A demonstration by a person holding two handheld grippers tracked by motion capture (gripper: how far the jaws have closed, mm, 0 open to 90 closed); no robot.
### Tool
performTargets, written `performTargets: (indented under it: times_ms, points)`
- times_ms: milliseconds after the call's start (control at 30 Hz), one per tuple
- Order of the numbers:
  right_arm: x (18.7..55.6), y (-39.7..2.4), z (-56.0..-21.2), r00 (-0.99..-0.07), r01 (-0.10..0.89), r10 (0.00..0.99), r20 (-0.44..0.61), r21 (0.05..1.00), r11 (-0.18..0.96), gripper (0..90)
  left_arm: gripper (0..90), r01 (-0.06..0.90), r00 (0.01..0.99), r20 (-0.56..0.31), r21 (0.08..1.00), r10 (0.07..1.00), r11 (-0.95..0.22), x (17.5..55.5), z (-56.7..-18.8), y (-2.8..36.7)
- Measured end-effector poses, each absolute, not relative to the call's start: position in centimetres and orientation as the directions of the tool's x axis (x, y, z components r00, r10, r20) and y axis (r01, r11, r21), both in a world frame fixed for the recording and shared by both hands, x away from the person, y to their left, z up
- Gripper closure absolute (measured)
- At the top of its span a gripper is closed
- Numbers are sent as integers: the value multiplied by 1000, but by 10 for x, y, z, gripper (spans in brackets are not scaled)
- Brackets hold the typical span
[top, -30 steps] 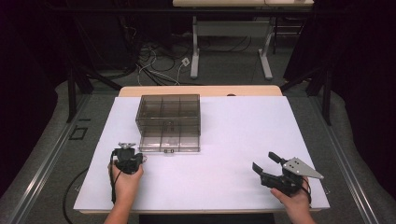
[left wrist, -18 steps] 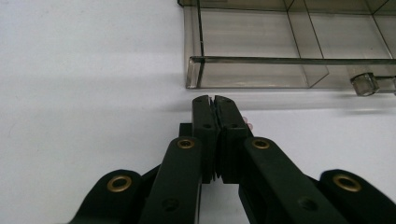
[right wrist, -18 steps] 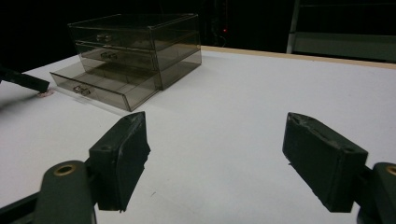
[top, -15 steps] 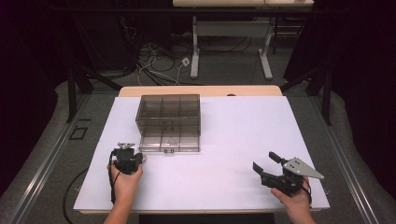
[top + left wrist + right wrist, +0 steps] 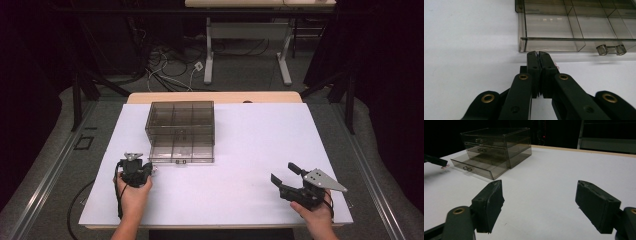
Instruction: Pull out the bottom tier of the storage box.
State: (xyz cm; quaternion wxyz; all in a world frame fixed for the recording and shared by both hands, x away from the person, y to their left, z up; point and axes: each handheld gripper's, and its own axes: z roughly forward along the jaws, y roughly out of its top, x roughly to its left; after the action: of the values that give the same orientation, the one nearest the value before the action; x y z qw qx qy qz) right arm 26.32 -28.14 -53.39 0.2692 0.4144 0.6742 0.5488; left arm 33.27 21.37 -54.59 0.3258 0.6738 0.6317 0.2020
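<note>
Pink bit (image 5: 444,166) in closed left tool (image 5: 539,53), by open drawer (image 5: 480,165).

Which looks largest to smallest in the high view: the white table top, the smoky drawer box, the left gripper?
1. White table top
2. Smoky drawer box, bottom drawer pulled out
3. Left gripper, shut; nearer the camera, yet clearly smallest.
</note>
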Motion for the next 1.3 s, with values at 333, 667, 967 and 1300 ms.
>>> performTargets:
  times_ms: [333, 667, 967, 1300]
  points:
    - [263, -281, -534, -507, 265, 856, 100, 963, 45, 219, 881, 696, 121, -153, 717, 981, 26, 329, -540, 216]
    - [263, -281, -534, -510, 268, 855, 95, 962, 53, 219, 880, 657, 119, -162, 752, 980, 45, 325, -535, 220]
    - [263, -281, -534, -512, 261, 855, 90, 964, 55, 219, 880, 617, 128, -161, 785, 979, 49, 323, -532, 222]
    - [263, -281, -534, -510, 266, 855, 97, 963, 50, 219, 881, 581, 141, -167, 812, 976, 55, 320, -527, 222]
